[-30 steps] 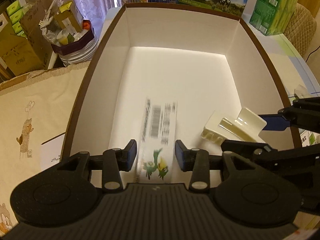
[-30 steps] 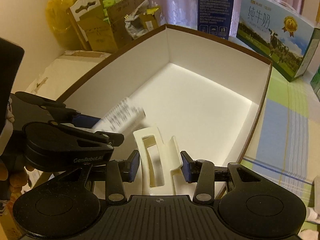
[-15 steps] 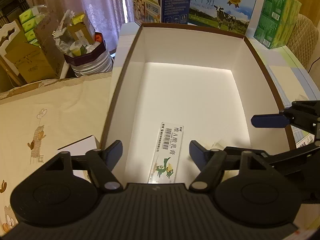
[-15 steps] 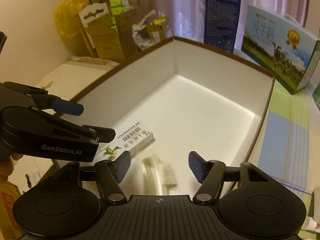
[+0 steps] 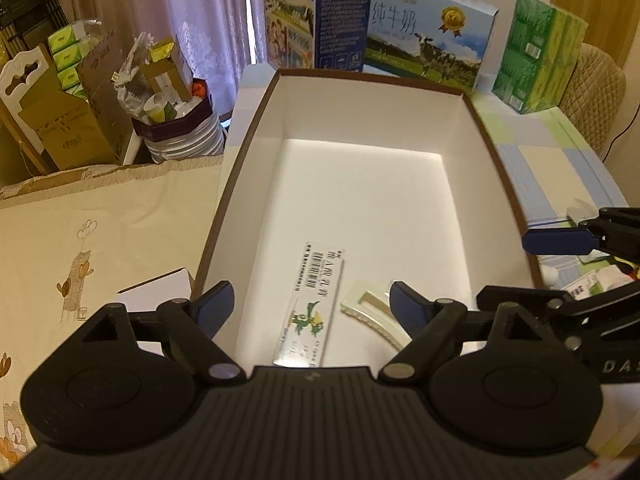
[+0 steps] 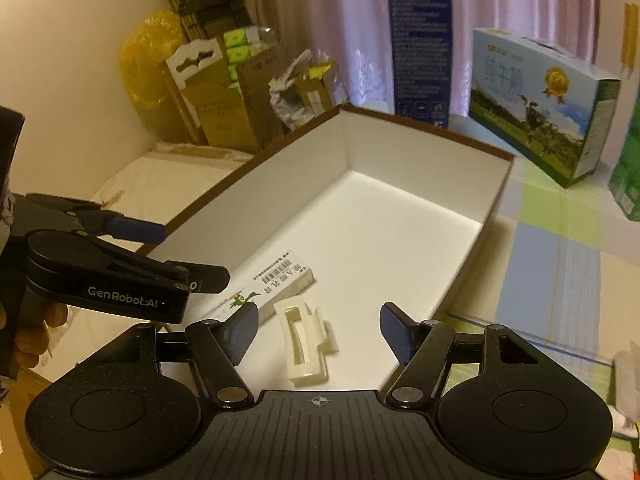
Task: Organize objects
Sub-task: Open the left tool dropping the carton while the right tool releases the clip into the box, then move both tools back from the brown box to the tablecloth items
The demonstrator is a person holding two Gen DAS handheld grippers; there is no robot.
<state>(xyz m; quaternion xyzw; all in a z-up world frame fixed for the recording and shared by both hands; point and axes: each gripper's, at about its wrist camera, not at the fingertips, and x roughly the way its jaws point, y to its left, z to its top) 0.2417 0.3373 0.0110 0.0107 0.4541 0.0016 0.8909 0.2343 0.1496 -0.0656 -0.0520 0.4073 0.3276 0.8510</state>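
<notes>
So both grippers are hanging over the near end of the white box (image 5: 360, 200) with nothing in them. The left gripper (image 5: 310, 300) has its fingers spread wide, and the long ointment carton (image 5: 316, 300) lies flat on the box floor between and just past them, long axis running away from the camera, barcode end farthest. Its near end is cut off behind the gripper body. The right gripper (image 6: 318, 320) is spread wide too, with the cream hair clip (image 6: 306, 340) lying on the floor between its fingers, lengthwise pointing away, just beside the carton. Further back, milk boxes (image 5: 428, 48) stand behind the white box.
</notes>
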